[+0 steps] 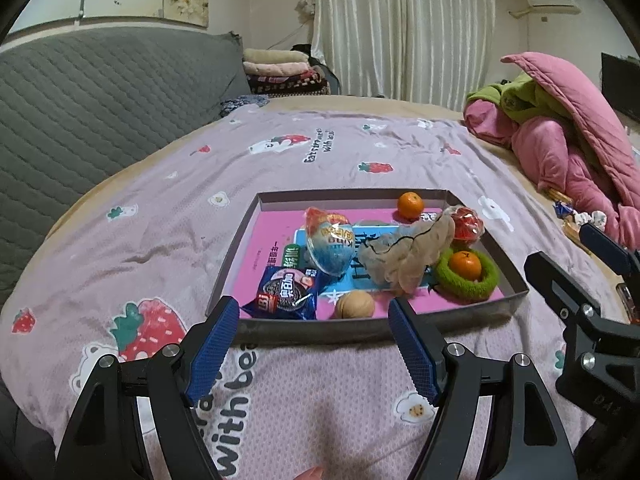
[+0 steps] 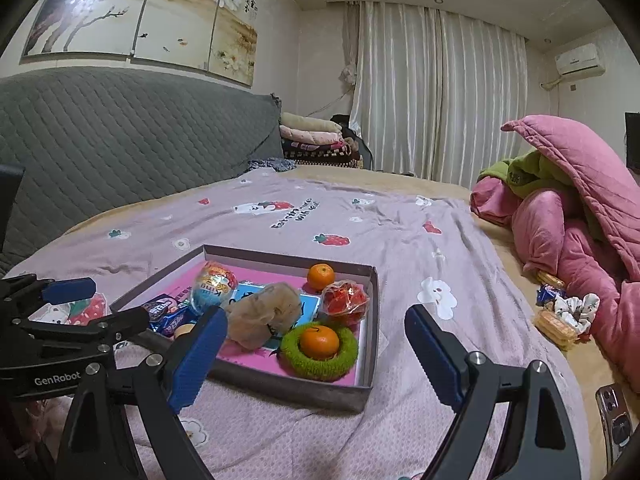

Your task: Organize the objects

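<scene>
A shallow grey box (image 1: 516,280) (image 2: 370,344) with a pink floor lies on the bedspread. It holds a blue Oreo packet (image 1: 286,292) (image 2: 166,318), a walnut (image 1: 354,305), a blue egg-shaped toy (image 1: 330,246) (image 2: 214,286), a beige mesh bag (image 1: 404,254) (image 2: 266,310), a red wrapped item (image 1: 466,222) (image 2: 344,300), one orange (image 1: 410,205) (image 2: 321,276) at the back and another orange (image 1: 465,264) (image 2: 319,341) inside a green scrunchie (image 1: 468,284) (image 2: 320,362). My left gripper (image 1: 312,316) is open and empty at the box's near edge. My right gripper (image 2: 316,332) is open and empty in front of the box.
Loose snacks, a blue packet (image 2: 550,294) and a patterned scrunchie (image 2: 576,308) lie on the bed at right beside pink and green bedding (image 2: 580,216). A phone (image 2: 614,420) lies at the lower right. A grey headboard (image 2: 120,140) stands on the left.
</scene>
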### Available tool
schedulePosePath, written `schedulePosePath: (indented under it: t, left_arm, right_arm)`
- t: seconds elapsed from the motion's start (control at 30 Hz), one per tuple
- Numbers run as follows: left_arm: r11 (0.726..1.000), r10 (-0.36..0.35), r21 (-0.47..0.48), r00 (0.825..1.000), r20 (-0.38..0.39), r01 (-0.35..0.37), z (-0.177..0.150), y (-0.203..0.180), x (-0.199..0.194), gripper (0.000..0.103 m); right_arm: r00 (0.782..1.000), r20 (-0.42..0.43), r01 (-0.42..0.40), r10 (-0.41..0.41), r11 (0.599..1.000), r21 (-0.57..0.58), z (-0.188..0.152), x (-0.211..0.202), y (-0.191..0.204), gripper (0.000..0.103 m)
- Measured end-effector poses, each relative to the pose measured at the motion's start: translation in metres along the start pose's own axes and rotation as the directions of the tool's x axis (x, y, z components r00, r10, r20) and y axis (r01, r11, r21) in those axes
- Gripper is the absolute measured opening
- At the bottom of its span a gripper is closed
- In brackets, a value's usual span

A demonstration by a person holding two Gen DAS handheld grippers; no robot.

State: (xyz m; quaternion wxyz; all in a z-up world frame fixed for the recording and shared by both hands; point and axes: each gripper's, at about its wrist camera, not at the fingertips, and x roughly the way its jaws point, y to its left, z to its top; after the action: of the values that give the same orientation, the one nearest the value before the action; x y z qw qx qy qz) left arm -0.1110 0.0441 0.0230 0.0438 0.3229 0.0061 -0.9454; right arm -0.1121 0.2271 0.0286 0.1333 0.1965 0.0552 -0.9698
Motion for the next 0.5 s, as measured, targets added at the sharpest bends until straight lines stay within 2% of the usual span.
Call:
schedulePosePath:
  t: [0.33,0.5]
  left_arm:
    - [1.000,-0.018,-0.001,0.999,0.035,0.018,-0.006,0.005,-0.015,0.078]
    - [1.000,-0.027,-0.002,0.999,0.025,0.028,-0.019,0.009,-0.017,0.078]
  right_arm:
    - [0.997,0.076,-0.008,0.007,1.000,0.016,-0.008,-0.029,0.017,0.090]
    - [0.998,0.061,-0.021,0.019,0.999,0.030,-0.015,-0.035,0.020,0.090]
